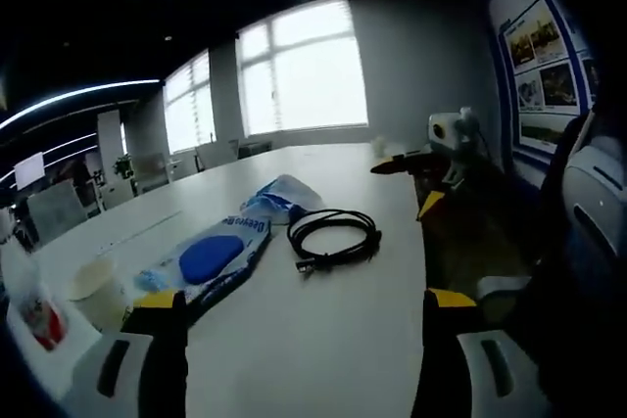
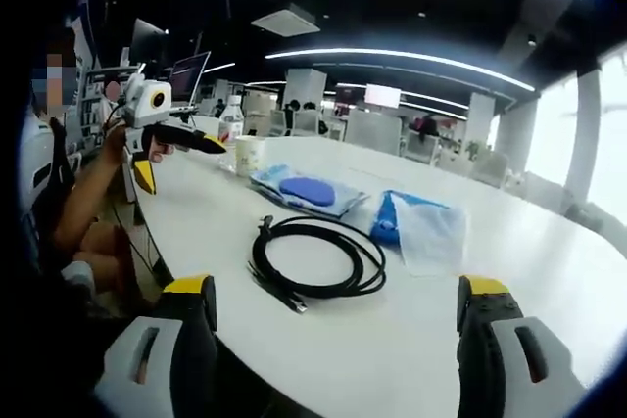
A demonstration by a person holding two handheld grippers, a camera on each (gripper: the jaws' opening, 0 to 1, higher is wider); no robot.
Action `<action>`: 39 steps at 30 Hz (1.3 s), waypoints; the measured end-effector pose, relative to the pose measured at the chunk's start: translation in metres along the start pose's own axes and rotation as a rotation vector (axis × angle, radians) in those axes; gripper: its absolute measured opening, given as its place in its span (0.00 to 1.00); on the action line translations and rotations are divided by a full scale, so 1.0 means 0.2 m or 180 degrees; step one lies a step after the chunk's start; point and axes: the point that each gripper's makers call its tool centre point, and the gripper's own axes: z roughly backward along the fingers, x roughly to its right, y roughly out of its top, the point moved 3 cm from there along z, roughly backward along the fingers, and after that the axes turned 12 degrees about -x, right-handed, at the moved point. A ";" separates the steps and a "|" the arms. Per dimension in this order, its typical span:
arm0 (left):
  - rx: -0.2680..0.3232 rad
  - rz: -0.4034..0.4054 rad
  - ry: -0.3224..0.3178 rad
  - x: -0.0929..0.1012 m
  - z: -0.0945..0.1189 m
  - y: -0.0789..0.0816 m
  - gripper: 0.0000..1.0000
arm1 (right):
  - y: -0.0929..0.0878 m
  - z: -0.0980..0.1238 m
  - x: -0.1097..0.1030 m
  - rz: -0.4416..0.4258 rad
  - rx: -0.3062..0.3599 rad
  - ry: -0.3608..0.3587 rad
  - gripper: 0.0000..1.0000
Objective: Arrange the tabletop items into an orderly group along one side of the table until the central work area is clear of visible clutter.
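Note:
A coiled black cable [image 1: 333,237] [image 2: 313,261] lies mid-table on the white table [image 1: 372,193] [image 2: 549,271]. Beside it are a clear packet holding a blue oval pad [image 1: 211,256] [image 2: 307,191] and a crumpled blue-and-white bag [image 1: 284,198] [image 2: 421,227]. My left gripper [image 1: 306,301] hovers open over the table, short of the cable, nothing between its jaws. My right gripper [image 2: 336,291] is also open and empty, facing the cable from the opposite side. Each gripper appears in the other's view, held above the table edge: right gripper [image 1: 407,186], left gripper [image 2: 182,162].
A paper cup [image 1: 98,286] [image 2: 249,155] and a red-labelled bottle [image 1: 34,315] [image 2: 231,119] stand near the table's end. A seated person [image 2: 73,212] is at the table edge. Office chairs [image 1: 598,193], posters [image 1: 544,56] and windows [image 1: 304,70] surround the table.

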 end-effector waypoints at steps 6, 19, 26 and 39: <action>0.0004 0.0063 0.0068 -0.03 0.04 -0.04 1.00 | 0.01 0.00 0.01 -0.0029 0.0052 -0.0023 1.00; 0.0159 0.0106 0.0133 -0.07 0.20 -0.09 1.00 | -0.02 0.01 0.08 -0.0092 0.0053 -0.0101 1.00; 0.0200 0.0172 0.0212 -0.11 0.30 -0.16 1.00 | -0.04 0.01 0.09 -0.0088 0.0009 -0.0102 1.00; 0.0153 0.0261 0.0395 -0.16 0.39 -0.26 1.00 | -0.06 0.02 0.11 -0.0083 -0.0014 -0.0086 1.00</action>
